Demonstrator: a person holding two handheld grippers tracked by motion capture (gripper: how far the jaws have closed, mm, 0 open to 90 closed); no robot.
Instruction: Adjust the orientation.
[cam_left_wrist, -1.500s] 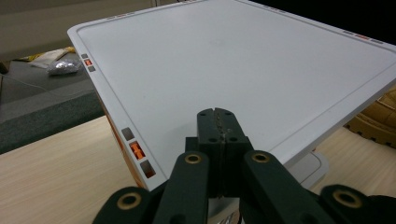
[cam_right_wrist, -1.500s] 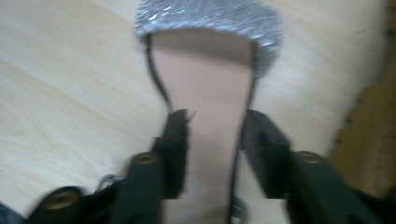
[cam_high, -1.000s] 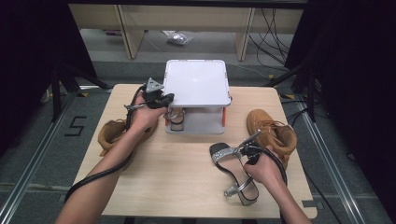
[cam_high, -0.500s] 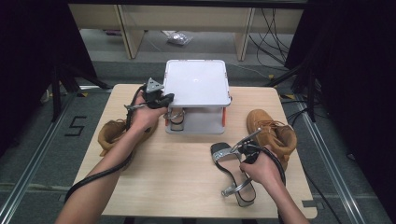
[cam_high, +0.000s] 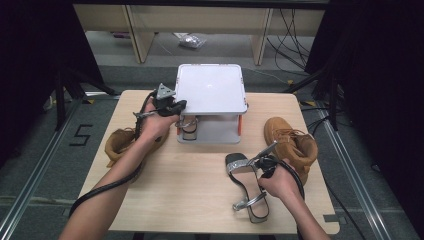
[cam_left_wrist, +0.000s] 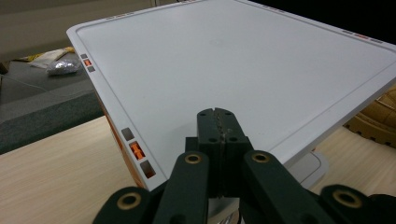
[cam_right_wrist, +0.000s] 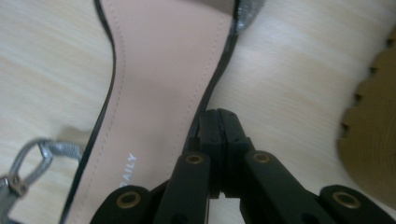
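A white two-level rack stands at the back middle of the wooden table. My left gripper is shut with nothing in it, its tips just above the near left edge of the rack's top. A sandal sits on the rack's lower level. A second strappy sandal with a pale insole lies on the table at front right. My right gripper is shut, its tips at the sandal's right rim; nothing shows between the jaws.
One tan boot stands right of the sandal, close to my right hand, and its sole edge is beside the jaws. Another tan boot lies at the left, partly under my left forearm. Cables trail from both grippers.
The right hand has shifted slightly and the sandal's heel end has swung a little to the left. The left hand has stayed still.
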